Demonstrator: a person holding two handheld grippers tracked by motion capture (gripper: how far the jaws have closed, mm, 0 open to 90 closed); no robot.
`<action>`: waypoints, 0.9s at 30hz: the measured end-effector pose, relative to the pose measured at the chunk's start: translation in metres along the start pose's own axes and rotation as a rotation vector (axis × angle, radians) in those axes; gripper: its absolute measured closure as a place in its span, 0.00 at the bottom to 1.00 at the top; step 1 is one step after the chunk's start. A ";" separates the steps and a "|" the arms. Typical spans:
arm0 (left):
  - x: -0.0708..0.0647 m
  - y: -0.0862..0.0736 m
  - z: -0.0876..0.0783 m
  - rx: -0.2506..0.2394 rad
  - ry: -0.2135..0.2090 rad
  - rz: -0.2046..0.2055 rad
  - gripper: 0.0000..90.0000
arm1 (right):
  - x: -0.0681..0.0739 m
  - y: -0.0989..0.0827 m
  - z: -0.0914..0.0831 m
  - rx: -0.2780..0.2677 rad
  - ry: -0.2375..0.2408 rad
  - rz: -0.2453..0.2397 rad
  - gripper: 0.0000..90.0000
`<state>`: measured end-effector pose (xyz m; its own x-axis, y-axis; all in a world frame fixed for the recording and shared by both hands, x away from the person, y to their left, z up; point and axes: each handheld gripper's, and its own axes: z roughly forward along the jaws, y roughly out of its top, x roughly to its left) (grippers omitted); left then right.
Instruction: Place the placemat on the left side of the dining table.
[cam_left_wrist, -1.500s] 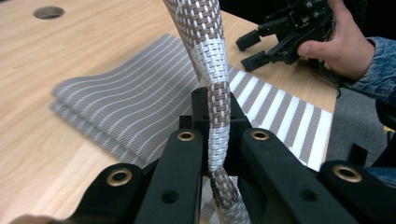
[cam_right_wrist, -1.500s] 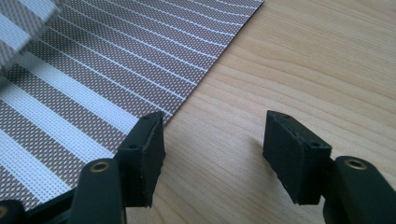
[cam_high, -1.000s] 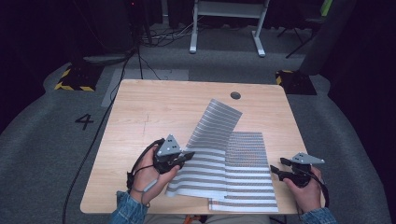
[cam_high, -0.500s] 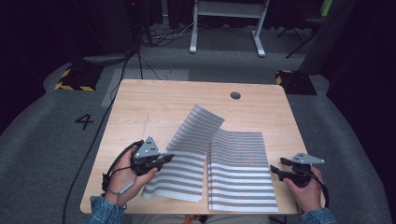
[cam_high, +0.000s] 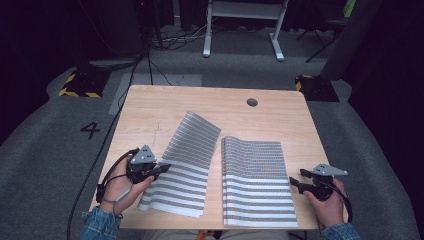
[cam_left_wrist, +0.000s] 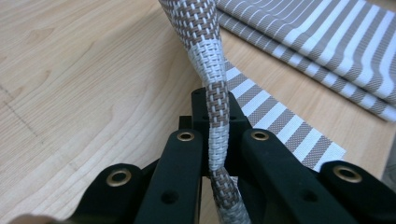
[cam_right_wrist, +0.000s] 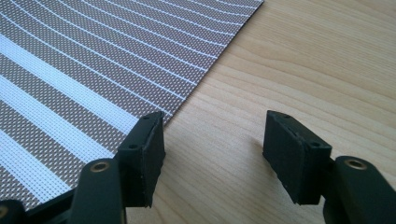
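Note:
A brown-and-white striped woven placemat lies left of a stack of like mats on the wooden table, its far end curling upward. My left gripper is shut on this mat's left edge. In the left gripper view the edge stands pinched upright between the jaws of the left gripper, and the stack lies beyond. My right gripper rests at the stack's right edge. The right gripper is open over bare wood, with the top mat beside its left pad.
A round cable hole sits near the table's far edge. A black cable trails off the left side to the grey floor, marked with a "4". A white frame stands behind the table.
My left gripper has moved left and slightly down, dragging the single mat off the stack until it lies beside it. The right gripper has stayed in place.

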<state>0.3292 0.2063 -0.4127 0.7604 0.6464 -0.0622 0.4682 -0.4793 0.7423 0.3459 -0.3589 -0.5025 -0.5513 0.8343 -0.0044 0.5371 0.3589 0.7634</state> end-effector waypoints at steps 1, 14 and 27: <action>0.002 -0.001 0.001 0.006 0.000 -0.010 0.98 | 0.000 0.000 0.000 0.000 0.000 0.000 0.43; 0.040 -0.014 0.023 -0.008 0.145 -0.104 0.79 | 0.000 0.000 0.000 0.000 0.000 -0.001 0.43; 0.034 -0.013 0.015 -0.003 0.330 -0.158 0.40 | 0.000 0.000 0.000 0.000 0.000 0.000 0.43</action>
<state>0.3560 0.2259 -0.4348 0.4923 0.8694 0.0421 0.5668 -0.3569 0.7425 0.3459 -0.3589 -0.5025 -0.5514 0.8342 -0.0048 0.5369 0.3592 0.7633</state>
